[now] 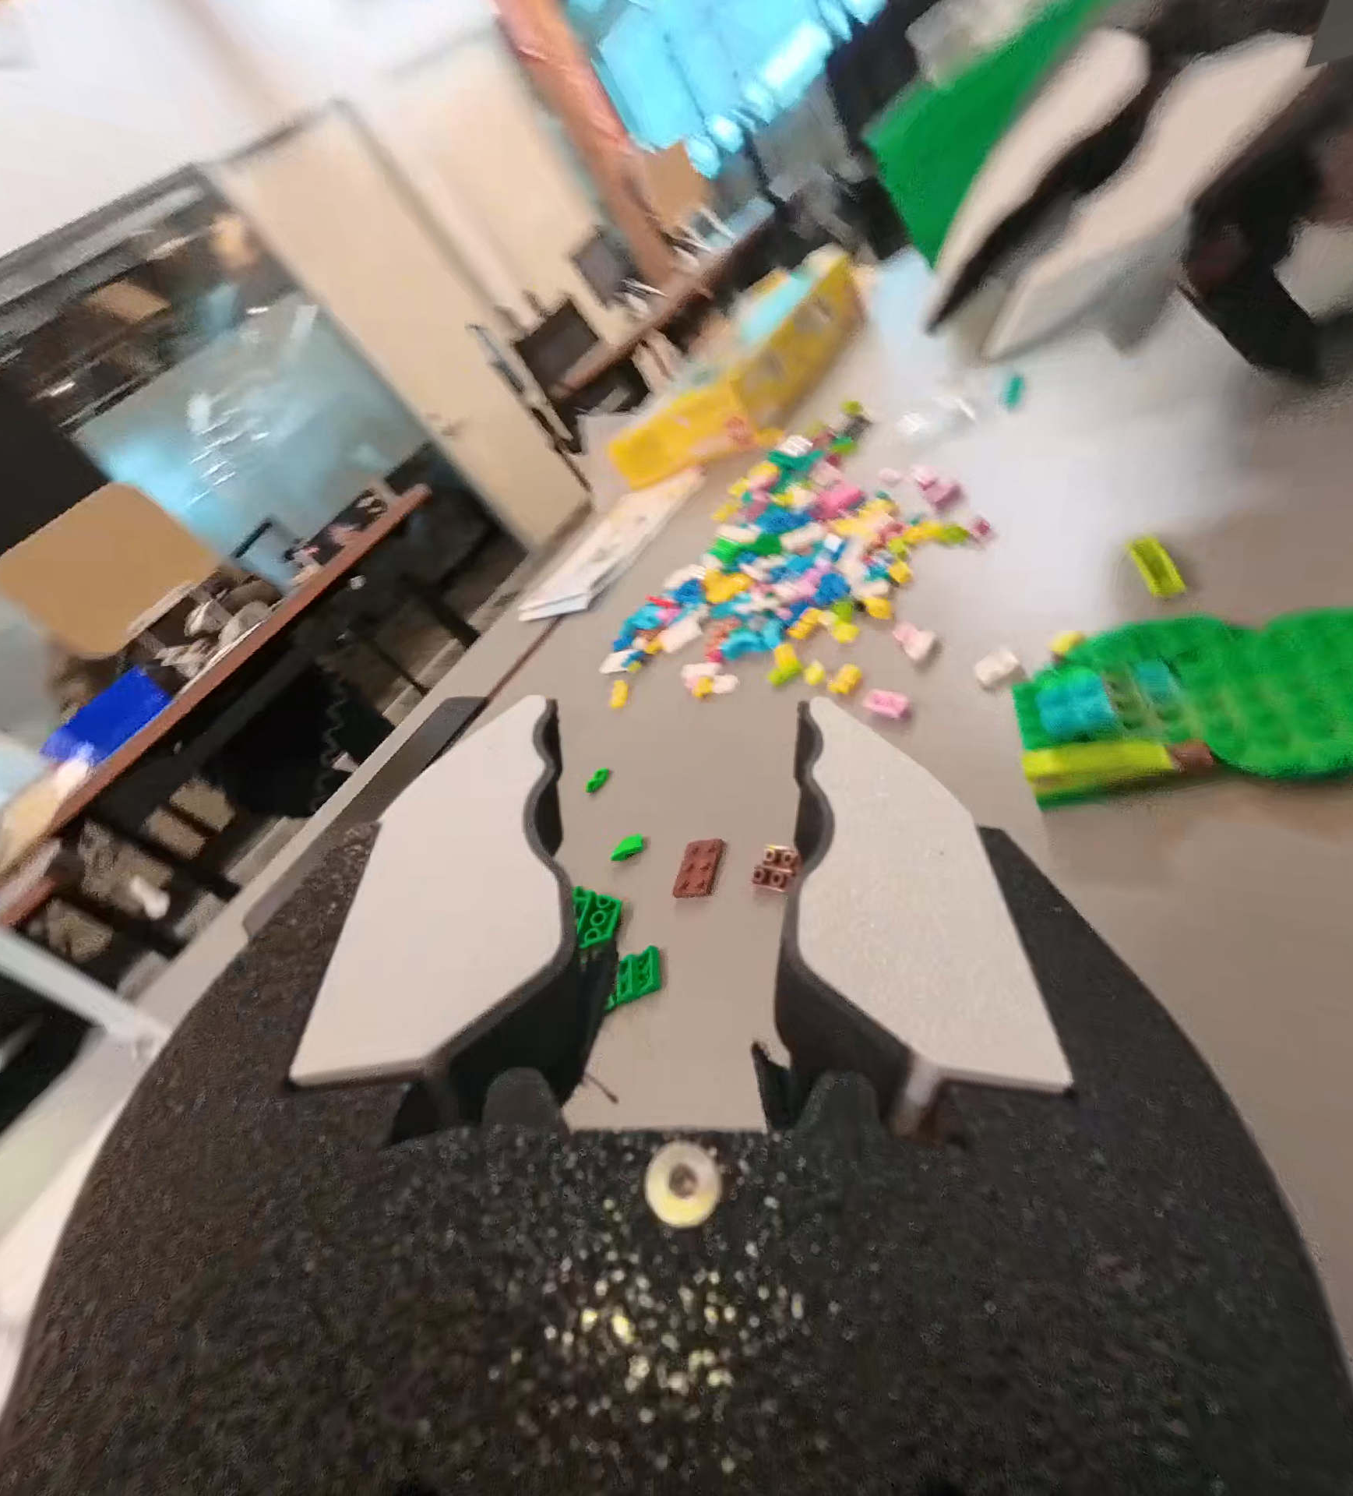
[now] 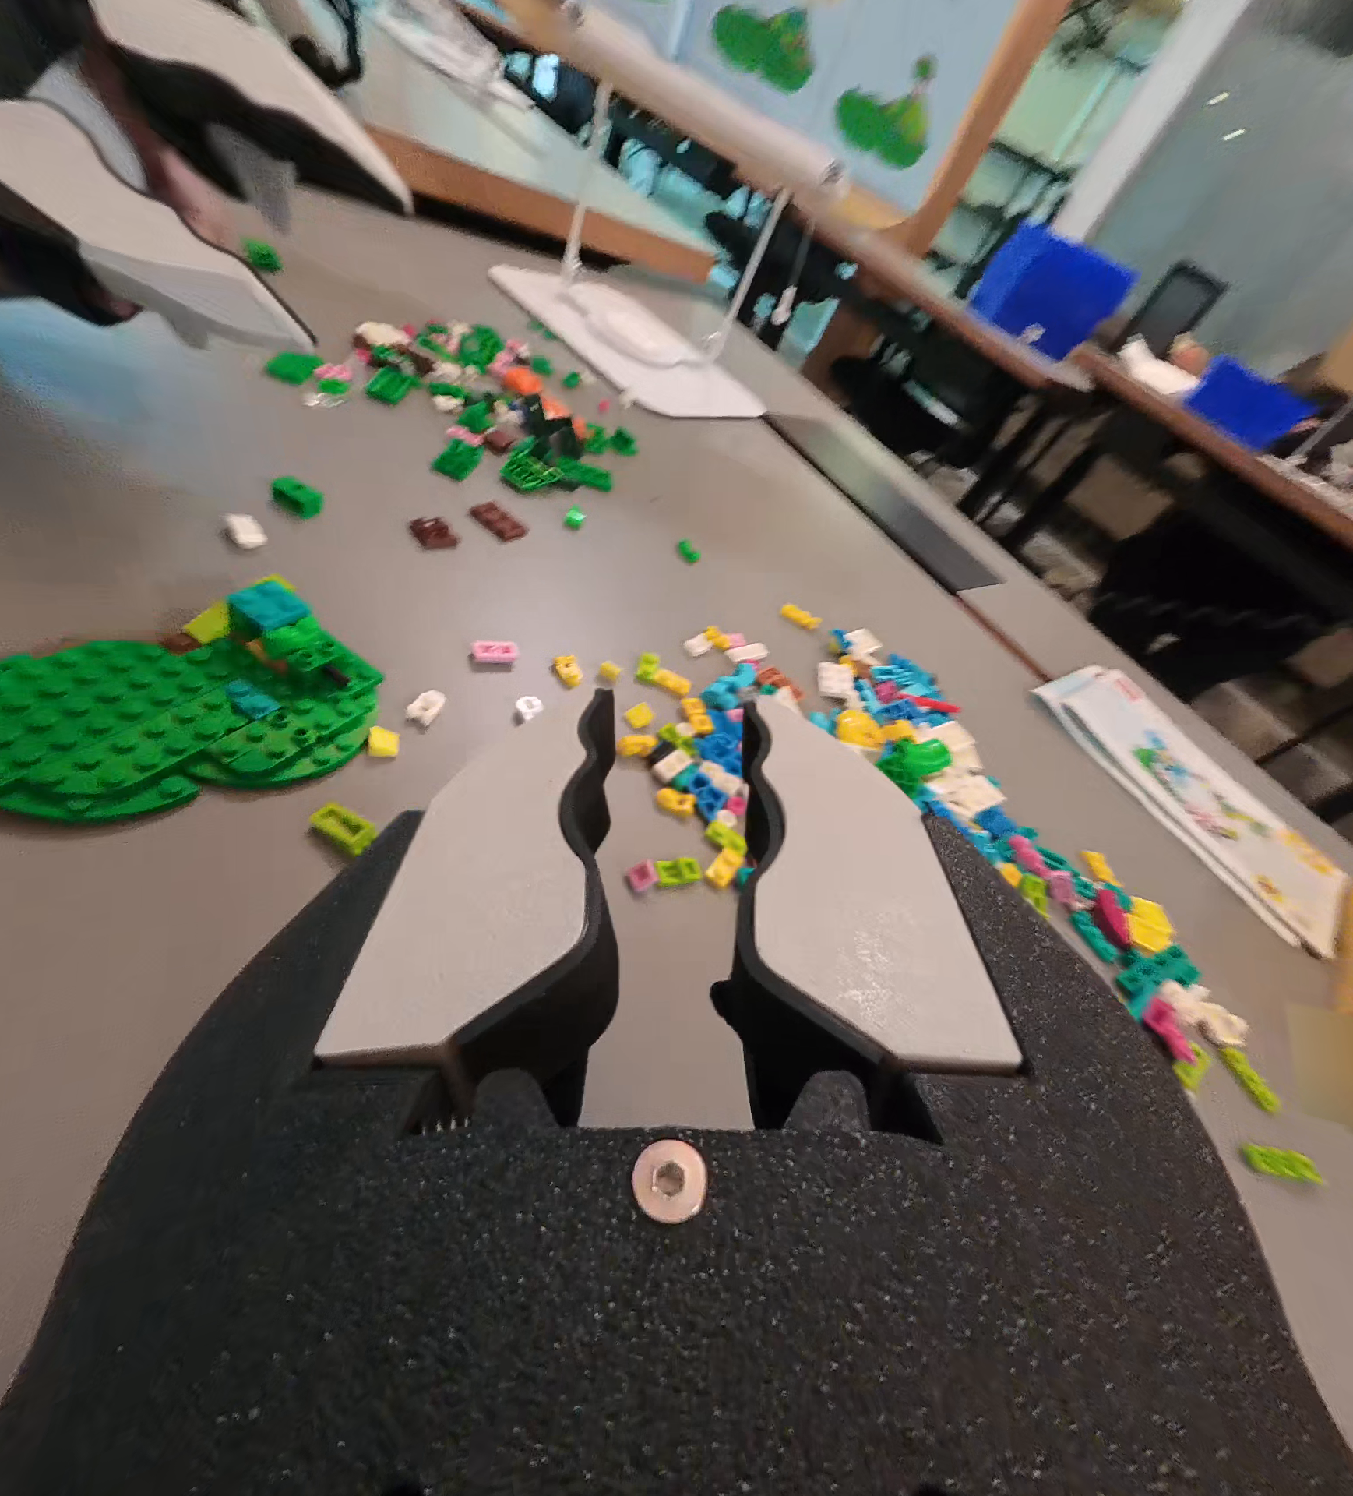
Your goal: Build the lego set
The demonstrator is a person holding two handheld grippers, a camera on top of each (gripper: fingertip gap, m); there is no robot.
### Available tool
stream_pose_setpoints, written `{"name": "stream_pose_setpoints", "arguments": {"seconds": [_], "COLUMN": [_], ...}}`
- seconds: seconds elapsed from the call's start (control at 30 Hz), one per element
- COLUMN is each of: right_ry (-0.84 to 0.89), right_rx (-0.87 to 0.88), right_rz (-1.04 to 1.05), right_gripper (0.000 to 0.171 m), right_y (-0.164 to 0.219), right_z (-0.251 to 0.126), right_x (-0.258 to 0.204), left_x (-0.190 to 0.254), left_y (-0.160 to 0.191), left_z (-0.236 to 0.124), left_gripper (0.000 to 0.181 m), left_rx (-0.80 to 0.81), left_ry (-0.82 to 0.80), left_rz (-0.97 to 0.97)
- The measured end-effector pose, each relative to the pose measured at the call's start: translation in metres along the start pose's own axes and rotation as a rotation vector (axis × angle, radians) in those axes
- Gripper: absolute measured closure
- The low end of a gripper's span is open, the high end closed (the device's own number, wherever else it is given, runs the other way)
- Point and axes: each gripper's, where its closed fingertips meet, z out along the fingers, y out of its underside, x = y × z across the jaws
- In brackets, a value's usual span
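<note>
My left gripper (image 1: 677,733) gapes empty over the brown plate (image 1: 698,869), lower centre; right gripper (image 2: 677,720) likewise unclenched. Green build (image 2: 147,728) sits mid-left (approach low, squarely, I'd judge).

No legible writing anywhere; perhaps print on the blurred booklet (image 2: 1191,809) and yellow box (image 1: 746,388).

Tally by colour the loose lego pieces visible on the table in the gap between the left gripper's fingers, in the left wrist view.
Green pieces: 4
Brown pieces: 2
Total: 6
</note>
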Motion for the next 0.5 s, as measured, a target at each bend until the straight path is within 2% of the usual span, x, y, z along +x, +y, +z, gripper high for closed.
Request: {"name": "stream_pose_setpoints", "arguments": {"seconds": [0.07, 0.17, 0.23, 0.33, 0.5], "right_ry": [0.065, 0.152, 0.235, 0.165, 0.028], "right_rx": [0.043, 0.093, 0.129, 0.159, 0.239], "right_rz": [0.003, -0.021, -0.064, -0.071, -0.226], "right_gripper": [0.145, 0.151, 0.156, 0.154, 0.154], "right_y": [-0.005, -0.005, -0.002, -0.004, -0.012], "right_z": [-0.004, -0.010, -0.012, -0.006, 0.007], "right_x": [0.008, 0.016, 0.025, 0.018, 0.004], "left_x": [-0.020, -0.048, -0.061, -0.067, -0.067], "left_y": [-0.002, -0.009, -0.001, 0.012, 0.012], "left_z": [-0.009, -0.030, -0.036, -0.036, -0.038], "left_gripper": [0.121, 0.125, 0.123, 0.118, 0.119], "left_rx": [0.019, 0.130, 0.110, 0.059, 0.047], "left_ry": [-0.111, -0.286, -0.355, -0.363, -0.400], "left_rz": [-0.100, -0.208, -0.213, -0.208, -0.161]}}
